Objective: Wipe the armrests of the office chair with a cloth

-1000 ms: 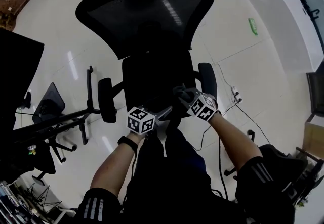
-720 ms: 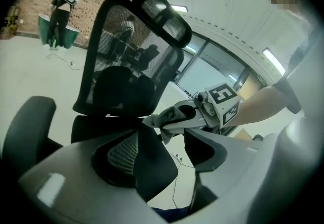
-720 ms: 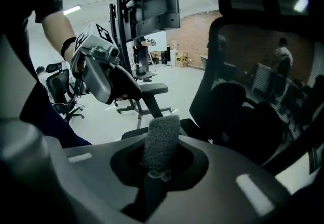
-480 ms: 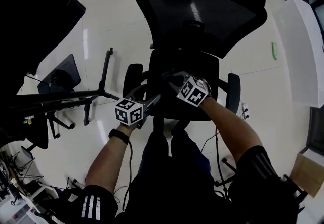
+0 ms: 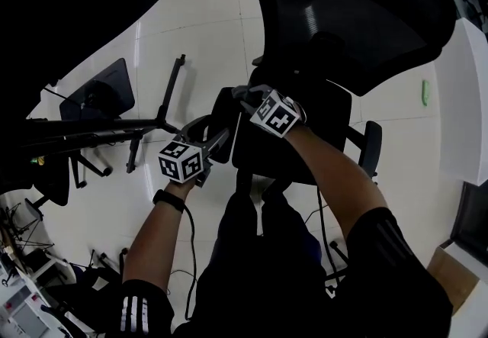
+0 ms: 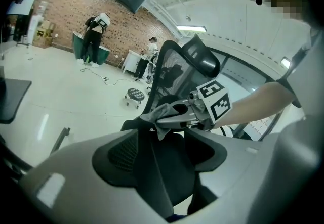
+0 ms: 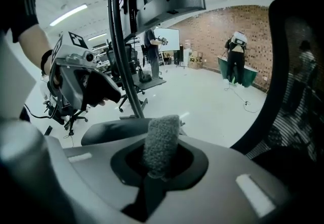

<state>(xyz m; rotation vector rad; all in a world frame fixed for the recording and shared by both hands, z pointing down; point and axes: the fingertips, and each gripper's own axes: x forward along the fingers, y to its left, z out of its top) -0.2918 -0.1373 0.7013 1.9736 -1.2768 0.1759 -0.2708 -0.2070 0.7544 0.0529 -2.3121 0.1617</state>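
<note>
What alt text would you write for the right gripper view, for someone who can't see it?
A fuzzy grey cloth stands pinched between the right gripper's fingers, with the office chair's black padded armrest behind it. The left gripper, with its black-and-white marker cube, hovers at upper left; the chair's black mesh backrest fills the right edge.

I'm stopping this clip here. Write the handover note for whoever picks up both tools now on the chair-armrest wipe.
Left tool: jaws apart, astride the near end of the armrest on the person's left; no firm grip shows.
Right tool: shut on the cloth, held at that same armrest.
Done: the cloth is in the tool and at the armrest; no wiped stretch can be told.
Left: wipe along this armrest, then the other armrest across the chair.
</note>
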